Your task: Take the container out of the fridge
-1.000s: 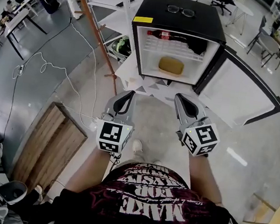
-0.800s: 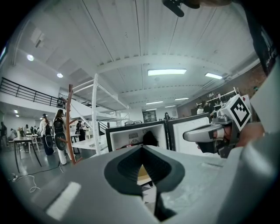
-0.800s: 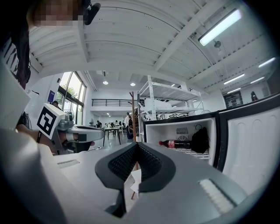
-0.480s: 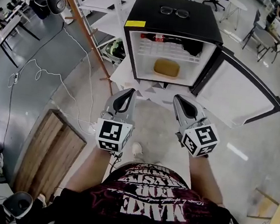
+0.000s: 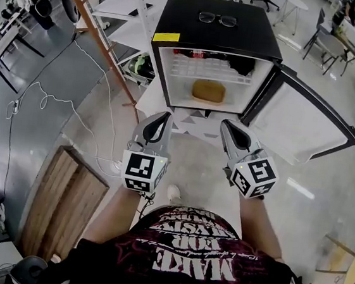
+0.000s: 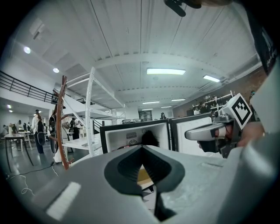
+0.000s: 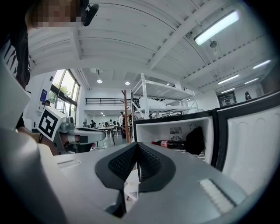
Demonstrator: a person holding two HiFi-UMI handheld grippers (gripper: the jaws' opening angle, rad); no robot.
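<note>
A tan, rounded container point(image 5: 208, 91) lies on the floor of the open black mini fridge point(image 5: 166, 37), under its wire shelf. Through the left gripper's jaws a sliver of the container point(image 6: 144, 176) shows. My left gripper point(image 5: 163, 119) and right gripper point(image 5: 228, 126) are held side by side in front of the fridge opening, short of it, both shut and empty. In the left gripper view the left gripper point(image 6: 142, 148) faces the fridge point(image 6: 131, 135). The right gripper point(image 7: 138, 146) points at the fridge's left edge point(image 7: 135, 131).
A cola bottle point(image 7: 168, 143) and a black bag point(image 7: 195, 140) rest on the fridge's wire shelf. Glasses point(image 5: 217, 18) lie on its top. The door point(image 5: 294, 120) stands open to the right. White shelving point(image 5: 126, 5), a wooden pole point(image 5: 95, 30) and a floor cable point(image 5: 42, 100) are at the left.
The person and both grippers have come closer to the fridge, and its interior sits higher in the head view. Both grippers' jaws have stayed shut.
</note>
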